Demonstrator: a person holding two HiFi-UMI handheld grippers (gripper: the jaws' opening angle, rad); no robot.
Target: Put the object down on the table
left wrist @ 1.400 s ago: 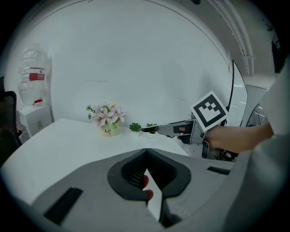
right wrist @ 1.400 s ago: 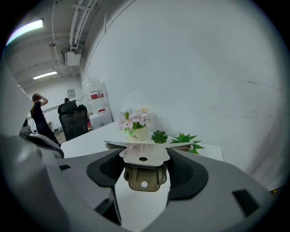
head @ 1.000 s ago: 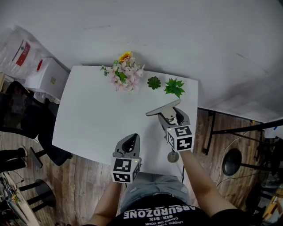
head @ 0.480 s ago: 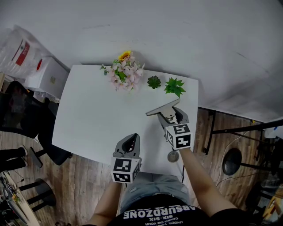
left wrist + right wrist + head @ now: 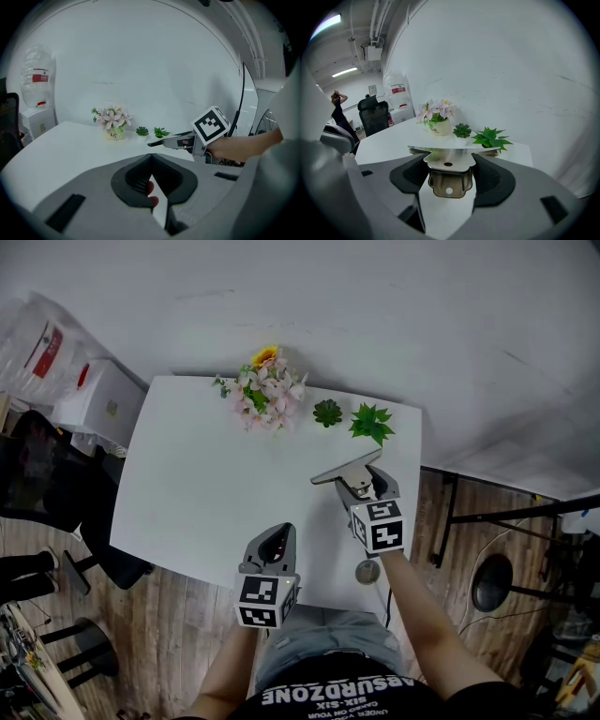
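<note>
Right gripper view shows the right claw (image 5: 450, 161) clamped on the narrow tang of a metal scraper (image 5: 449, 185), whose wide flat blade juts forward, roughly level. In the head view this claw (image 5: 361, 486) and the scraper (image 5: 345, 471) sit over the surface (image 5: 206, 484) close to its right edge, and the blade looks lifted clear of it rather than resting. The left claw (image 5: 151, 161) has its jaws drawn together on nothing and hangs near the front edge (image 5: 273, 545). Further out, a flower pot (image 5: 266, 390) and two small green plants (image 5: 327, 413) (image 5: 370, 424) line the far edge. The carry looks finished and the set-down not yet begun. Next comes lowering until the blade lies flat on bare surface, short of the plants, then releasing.
</note>
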